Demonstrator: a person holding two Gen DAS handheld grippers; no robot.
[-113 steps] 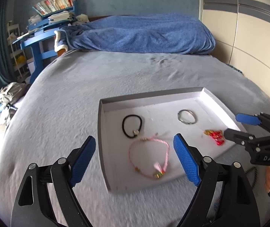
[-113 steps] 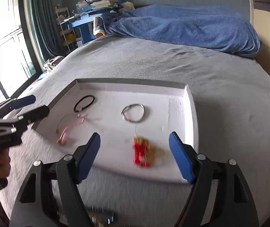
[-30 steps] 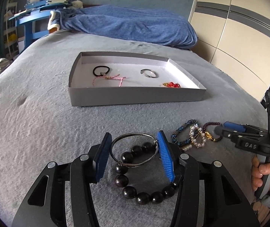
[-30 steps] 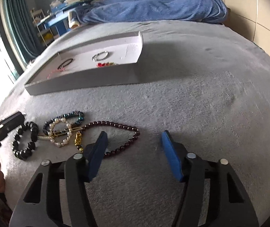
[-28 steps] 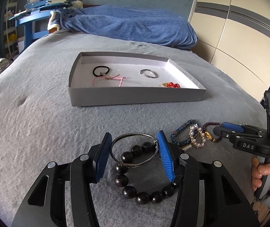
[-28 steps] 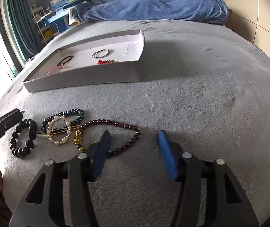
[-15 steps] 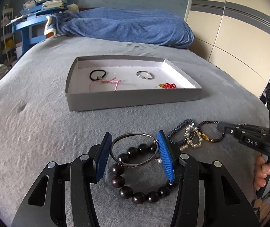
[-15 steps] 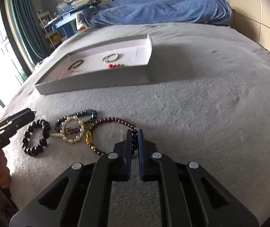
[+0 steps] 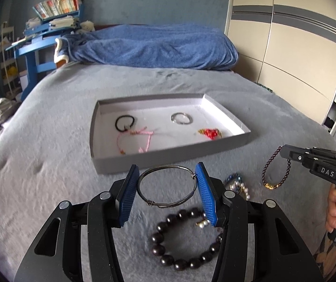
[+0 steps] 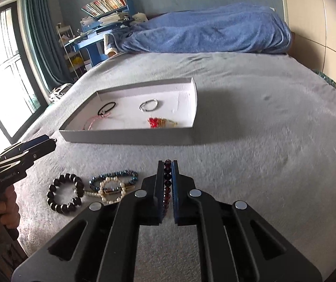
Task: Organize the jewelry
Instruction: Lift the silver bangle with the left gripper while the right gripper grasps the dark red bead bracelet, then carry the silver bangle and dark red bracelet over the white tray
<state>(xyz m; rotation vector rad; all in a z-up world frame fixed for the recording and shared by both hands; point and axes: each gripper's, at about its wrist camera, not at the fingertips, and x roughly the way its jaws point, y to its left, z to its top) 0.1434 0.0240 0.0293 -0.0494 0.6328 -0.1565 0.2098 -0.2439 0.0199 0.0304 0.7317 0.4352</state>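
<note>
Left wrist view
Left gripper (image 9: pixel 165 193): blue-padded black jaws clamped across a thin dark wire bangle (image 9: pixel 166 188), one pad on each side of the hoop, which hangs clear of the grey bedspread (image 9: pixel 50 164).
Landmark: shallow grey cardboard tray with white floor (image 9: pixel 168 156), straight ahead of the bangle, its long side running left to right across the view.
Tray contents: black hair tie (image 9: pixel 125 123) at far left, pink cord bracelet (image 9: pixel 135 139) in front of it, silver ring bangle (image 9: pixel 181 118) at far right, red-and-gold charm piece (image 9: pixel 209 133) near the right wall.
Right gripper (image 9: pixel 285 151): off the tray's right near corner, clenched on a dark garnet bead strand (image 9: pixel 275 171) that dangles below it.
Left on the bedspread, nearer than the tray: large black bead bracelet (image 9: pixel 184 239), with a pearl and blue bead cluster (image 9: pixel 236 184) beside it.

Right wrist view
Right gripper (image 10: pixel 167 164): jaws pinched together on the garnet beads (image 10: pixel 167 188), which run in a line between the pads.
Tray (image 10: pixel 130 136): ahead and slightly left, the same four pieces inside.
Nearer hand: judged roughly equal; the left gripper (image 10: pixel 50 142) sits just off the tray's left near corner.
Coming move, judged: both pieces must clear the near wall before letting go.
</note>
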